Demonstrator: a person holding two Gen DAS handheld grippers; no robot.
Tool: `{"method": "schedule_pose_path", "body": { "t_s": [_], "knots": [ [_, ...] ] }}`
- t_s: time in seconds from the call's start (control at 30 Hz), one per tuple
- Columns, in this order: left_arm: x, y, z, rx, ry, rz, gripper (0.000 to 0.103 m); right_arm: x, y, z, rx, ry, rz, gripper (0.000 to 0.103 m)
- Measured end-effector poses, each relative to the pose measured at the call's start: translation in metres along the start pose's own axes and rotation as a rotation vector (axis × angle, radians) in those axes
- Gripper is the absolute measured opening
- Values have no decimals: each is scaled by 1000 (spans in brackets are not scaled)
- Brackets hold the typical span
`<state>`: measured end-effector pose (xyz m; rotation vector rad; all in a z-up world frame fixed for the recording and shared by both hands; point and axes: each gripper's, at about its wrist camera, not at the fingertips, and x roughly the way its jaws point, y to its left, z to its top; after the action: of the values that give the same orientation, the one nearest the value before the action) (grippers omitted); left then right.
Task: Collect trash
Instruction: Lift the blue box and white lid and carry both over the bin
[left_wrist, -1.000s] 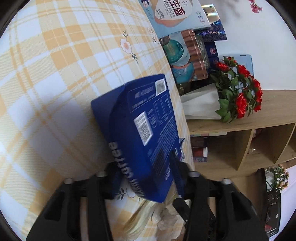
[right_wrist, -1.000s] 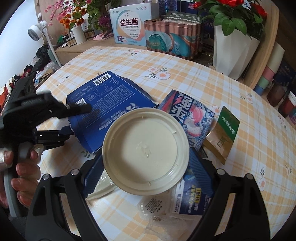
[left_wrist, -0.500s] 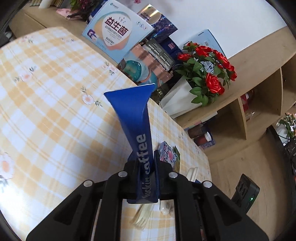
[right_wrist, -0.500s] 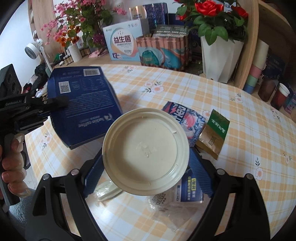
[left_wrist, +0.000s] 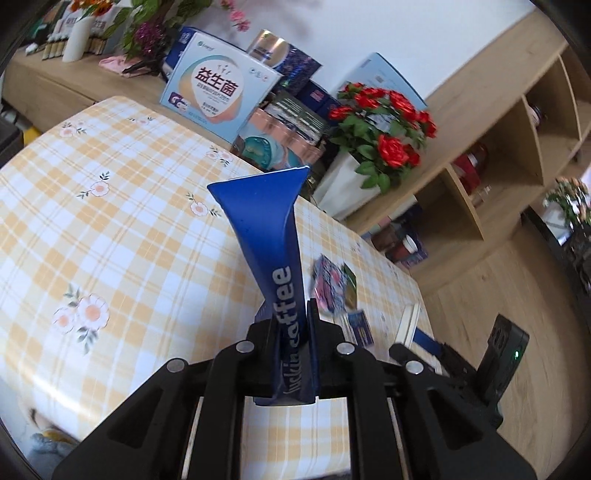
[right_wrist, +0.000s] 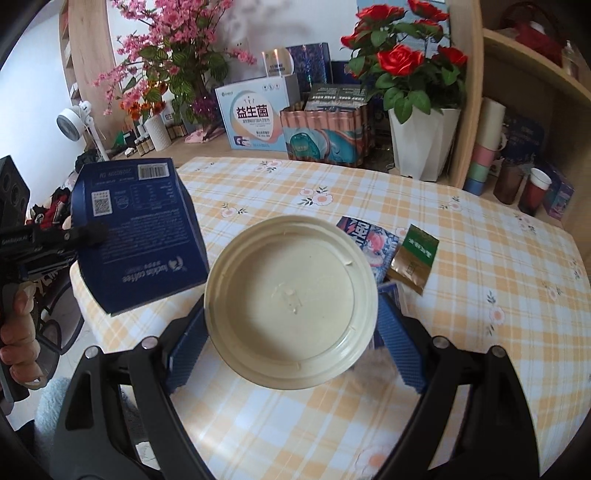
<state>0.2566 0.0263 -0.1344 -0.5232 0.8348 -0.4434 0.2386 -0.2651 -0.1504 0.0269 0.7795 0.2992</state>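
Left tool (left_wrist: 291, 332) pinching a flattened dark blue cardboard coffee box (left_wrist: 275, 240) at its lower end, fingers pressed tight on both faces, box held edge-on and clear above the yellow-and-white checked floral worktop (left_wrist: 110, 229). Seen from the right wrist, same blue box (right_wrist: 138, 236) up at the left, barcode and printed back panel facing out, left tool's black finger (right_wrist: 83, 233) across it, a hand (right_wrist: 16, 314) wrapped on the grip below. Right tool (right_wrist: 291, 314) spread wide around a round cream plastic lid (right_wrist: 291, 295), blue fingers (right_wrist: 397, 339) bearing on its rim left and right, lid carried above the worktop (right_wrist: 480, 280) with its ridged underside facing the camera. Lying flat on the cloth just beyond the lid: a colourful blue-and-pink snack wrapper (right_wrist: 380, 243) and, touching its right edge, a small green-and-gold foil sachet (right_wrist: 413, 258). White pot of red roses (right_wrist: 424, 144) well back past the worktop's far edge, beside stacked printed boxes.
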Motion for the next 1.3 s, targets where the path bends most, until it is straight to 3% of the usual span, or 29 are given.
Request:
{"method": "schedule_pose_path", "body": {
  "t_s": [0.4,0.67,1.3],
  "knots": [
    [-66,-38,-65,140,89,-24,12,-74,29,-57,46,-50,-9,86],
    [-96,-52,-112,143,130,-40,12,-118,39,-90,74,-88,-19,86],
    [-110,-65,-193,188,258,-28,12,-180,53,-126,89,-159,-27,86]
  ]
}}
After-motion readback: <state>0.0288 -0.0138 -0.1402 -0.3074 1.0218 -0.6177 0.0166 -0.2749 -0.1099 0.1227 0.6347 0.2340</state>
